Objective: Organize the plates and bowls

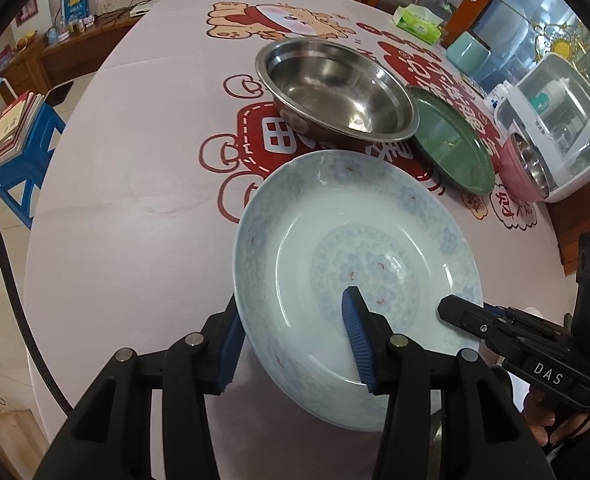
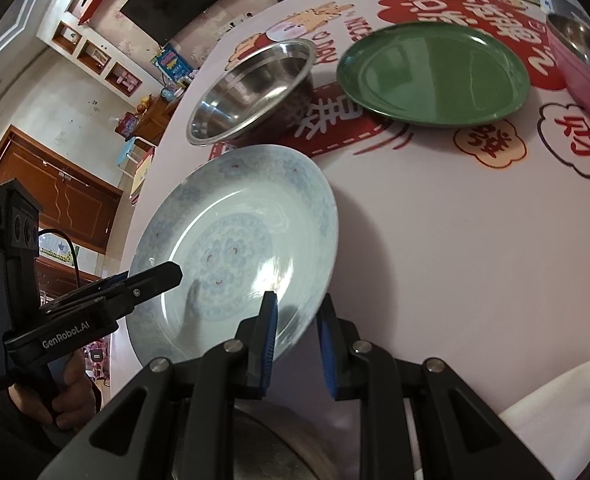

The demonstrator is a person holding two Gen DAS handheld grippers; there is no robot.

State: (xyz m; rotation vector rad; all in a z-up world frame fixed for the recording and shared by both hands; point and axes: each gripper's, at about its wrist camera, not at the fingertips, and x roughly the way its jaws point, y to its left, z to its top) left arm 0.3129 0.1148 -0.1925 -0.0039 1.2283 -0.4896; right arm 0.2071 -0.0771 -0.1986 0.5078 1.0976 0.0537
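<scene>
Both the left hand-held gripper (image 1: 295, 336) and right hand-held gripper (image 2: 297, 334) pinch opposite rims of the pale blue patterned porcelain plate (image 1: 355, 272), tilted above the pink tabletop (image 1: 135, 200), where uneven pulling could, I reckon, slip it free.

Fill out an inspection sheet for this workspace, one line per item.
Surface: table under a pale cloth with red cartoon prints.
Job's things: blue-patterned plate tilted, gripped on both edges; steel bowl; green plate beside it; pink bowl.
Clutter: tissue pack, white appliance.
Grippers: left gripper straddles the plate's near rim; right gripper clamped on its opposite edge.
Cables: black cable at the left.
Surroundings: blue stool with books, wooden cabinets.
</scene>
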